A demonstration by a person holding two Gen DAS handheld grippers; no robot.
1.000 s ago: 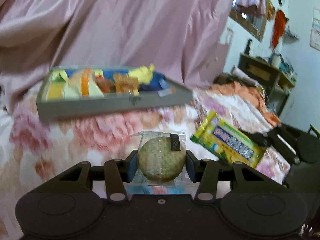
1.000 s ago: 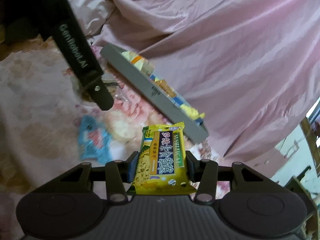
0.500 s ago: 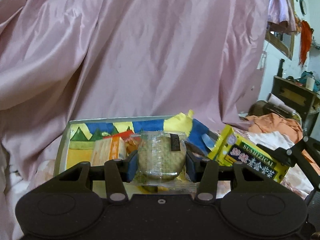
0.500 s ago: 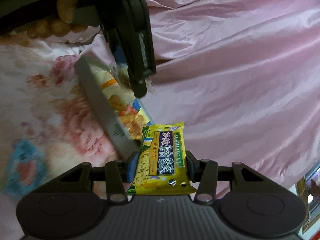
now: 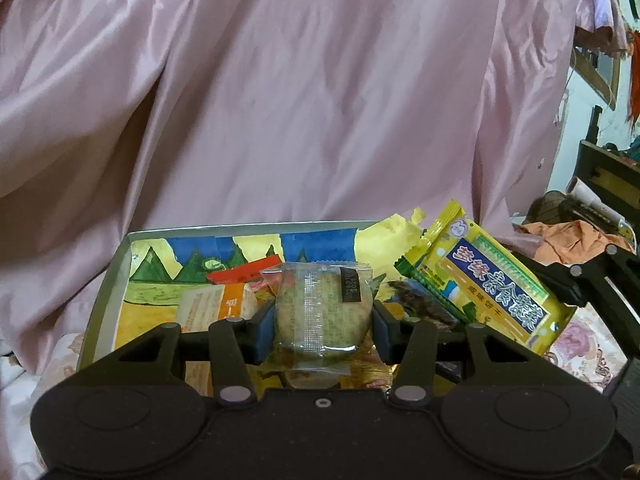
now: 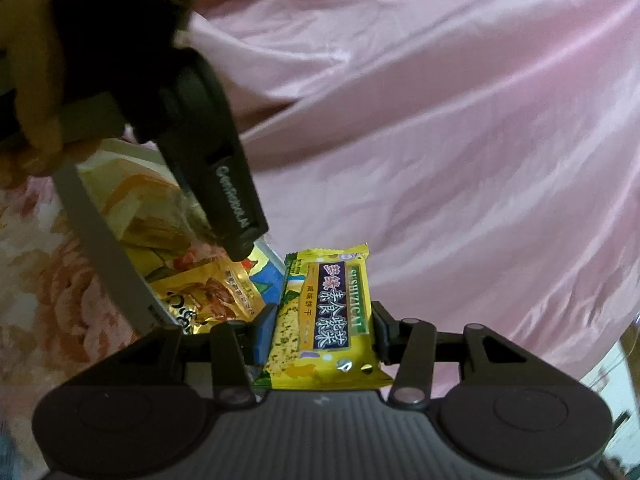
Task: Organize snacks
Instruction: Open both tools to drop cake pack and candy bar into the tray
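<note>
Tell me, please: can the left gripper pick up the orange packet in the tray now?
Probably not: the left gripper is shut on a round wrapped cookie, so it is occupied above the orange packet.

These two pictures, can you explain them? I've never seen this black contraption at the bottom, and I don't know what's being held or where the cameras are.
There is no robot here. A person holds a hand-operated two-finger gripper in each hand, and a fisheye camera on each one looks forward along its fingers, so the black frame at the bottom of each picture is the tool itself.

In the left wrist view, the left gripper is shut on a round cracker in a clear wrapper. In the right wrist view, the right gripper is shut on a yellow snack packet.

Both are held over a grey tray with a painted lining, which already holds other snack packets. The tray sits on a floral bedspread, with pink cloth draped behind.
</note>
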